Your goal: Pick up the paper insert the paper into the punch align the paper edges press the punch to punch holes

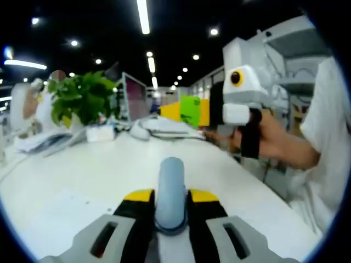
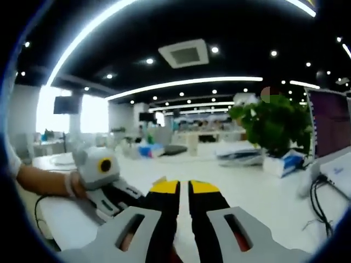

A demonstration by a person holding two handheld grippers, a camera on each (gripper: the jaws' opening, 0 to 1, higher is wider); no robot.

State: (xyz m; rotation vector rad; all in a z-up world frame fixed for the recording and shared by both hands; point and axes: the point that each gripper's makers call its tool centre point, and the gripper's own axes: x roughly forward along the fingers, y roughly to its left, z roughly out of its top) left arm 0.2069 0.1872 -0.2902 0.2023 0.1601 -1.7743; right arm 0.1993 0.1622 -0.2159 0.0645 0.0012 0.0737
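My left gripper (image 1: 171, 198) rises from the bottom of the left gripper view, its yellow-tipped jaws shut on a blue-grey rounded bar (image 1: 171, 189) that looks like the punch's handle. The bar stands upright between the tips, over the white table (image 1: 98, 175). The rest of the punch is hidden under the jaws. A faint pale sheet (image 1: 52, 211) lies on the table to the left. My right gripper (image 2: 184, 189) is shut with nothing between its tips. It also hangs at the right in a hand (image 1: 274, 139), its yellow tips (image 1: 167, 112) pointing left. The left gripper (image 2: 118, 198) sits low left.
At the back stand a leafy green plant (image 1: 82, 98) (image 2: 274, 120), a monitor (image 1: 134, 96) (image 2: 329, 120) and a tissue box (image 2: 282, 161). Cables (image 2: 318, 192) trail near the monitor. Papers (image 1: 44, 139) lie far left. A person in white (image 1: 329, 126) sits at the table's right edge.
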